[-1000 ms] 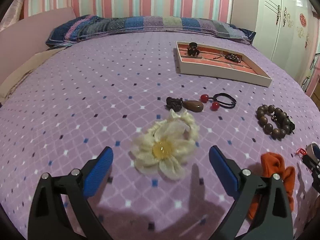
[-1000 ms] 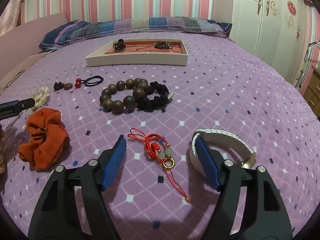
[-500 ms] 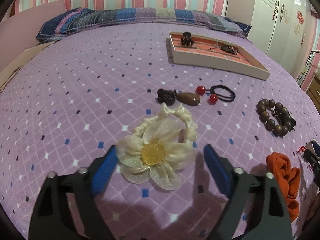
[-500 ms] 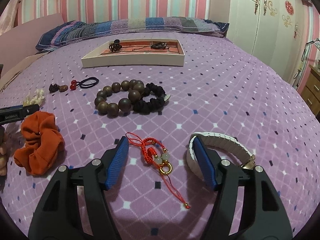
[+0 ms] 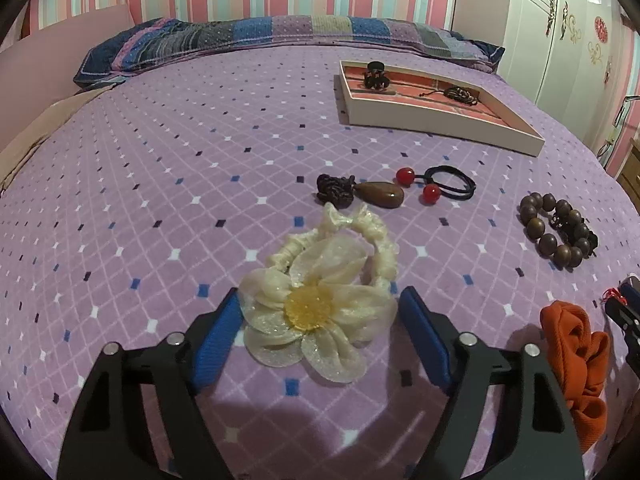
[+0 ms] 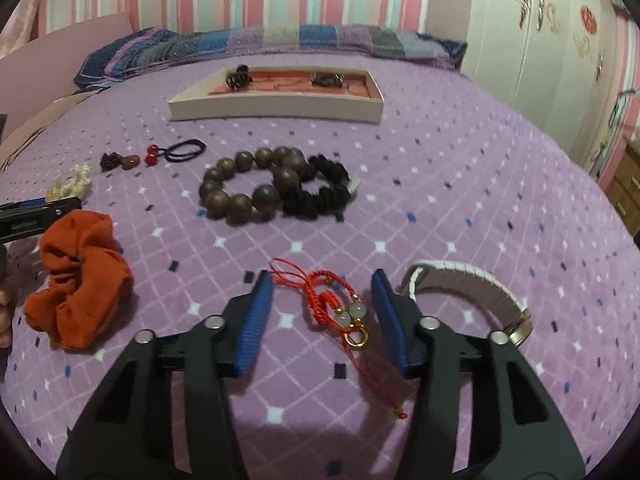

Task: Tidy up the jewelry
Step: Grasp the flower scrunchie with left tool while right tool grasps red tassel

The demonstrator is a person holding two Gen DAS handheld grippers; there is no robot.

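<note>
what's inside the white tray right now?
The tray holds a dark claw hair clip toward its left end and a dark corded piece toward the right, on a reddish liner. The near wall hides the front strip of the floor.

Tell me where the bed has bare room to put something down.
Free: the wide purple bedspread left of the tray and flower scrunchie. Crowded: between the wooden bead bracelet, orange scrunchie and red cord charm.

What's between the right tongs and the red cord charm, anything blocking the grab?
Nothing visible. The red cord charm lies on the bedspread between the closing pads of the right tongs, not pressed yet. The white watch lies just outside one pad, beside it rather than in the way.
</note>
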